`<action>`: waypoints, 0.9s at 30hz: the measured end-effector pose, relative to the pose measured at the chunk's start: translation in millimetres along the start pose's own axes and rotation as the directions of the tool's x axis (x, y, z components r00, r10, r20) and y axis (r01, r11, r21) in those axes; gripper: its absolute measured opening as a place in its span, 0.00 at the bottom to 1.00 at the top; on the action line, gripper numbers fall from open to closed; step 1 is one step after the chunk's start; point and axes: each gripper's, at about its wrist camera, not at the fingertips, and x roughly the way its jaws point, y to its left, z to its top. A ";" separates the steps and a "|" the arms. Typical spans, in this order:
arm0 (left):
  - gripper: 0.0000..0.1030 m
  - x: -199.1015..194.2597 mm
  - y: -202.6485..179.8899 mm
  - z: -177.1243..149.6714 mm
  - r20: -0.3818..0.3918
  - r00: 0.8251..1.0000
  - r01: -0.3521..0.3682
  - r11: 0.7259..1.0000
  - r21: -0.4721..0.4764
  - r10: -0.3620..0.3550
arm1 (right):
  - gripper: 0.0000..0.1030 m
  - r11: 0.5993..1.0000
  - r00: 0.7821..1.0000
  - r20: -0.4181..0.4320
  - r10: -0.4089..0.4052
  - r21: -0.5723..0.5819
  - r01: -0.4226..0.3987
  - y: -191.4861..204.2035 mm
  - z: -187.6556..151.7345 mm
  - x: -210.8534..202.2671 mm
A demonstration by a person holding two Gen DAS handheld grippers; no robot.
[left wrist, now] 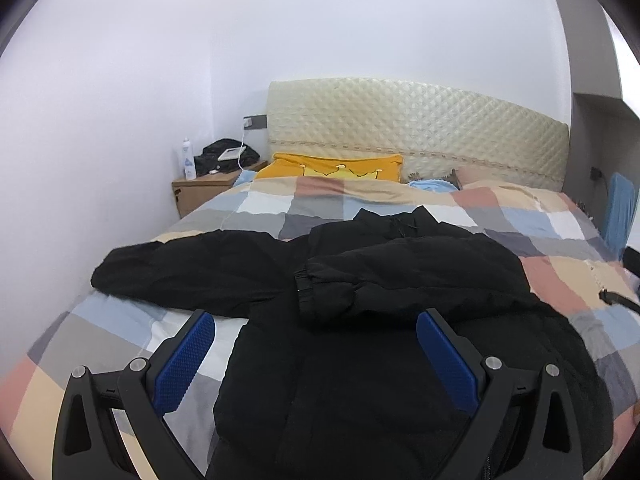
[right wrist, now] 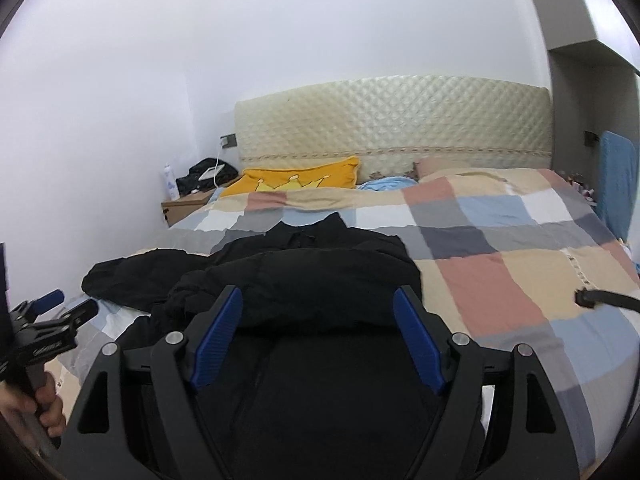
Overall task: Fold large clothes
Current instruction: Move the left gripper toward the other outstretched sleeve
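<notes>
On checkered quilt, black jacket, collar toward headboard

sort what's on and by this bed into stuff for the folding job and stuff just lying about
For the job:
jacket
left tongs
right tongs
bed

Lying about:
yellow pillow
bottle
nightstand
black strap
</notes>
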 end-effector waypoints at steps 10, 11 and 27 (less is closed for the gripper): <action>0.99 1.7 -14.8 -4.7 -0.069 0.993 0.098 0.995 -0.038 -0.100 | 0.77 0.999 0.999 -0.027 -0.045 -0.020 0.044 -27.3 -49.6 -44.4; 0.99 0.4 -17.8 -5.1 -0.071 0.992 0.100 0.995 -0.025 -0.101 | 0.77 0.999 0.998 -0.030 -0.050 -0.017 0.049 -28.5 -54.0 -47.6; 0.99 -10.0 -36.0 -6.5 -0.080 0.984 0.161 0.987 -0.014 -0.161 | 0.79 0.994 0.998 -0.008 -0.067 -0.084 0.066 -15.6 -75.9 -60.3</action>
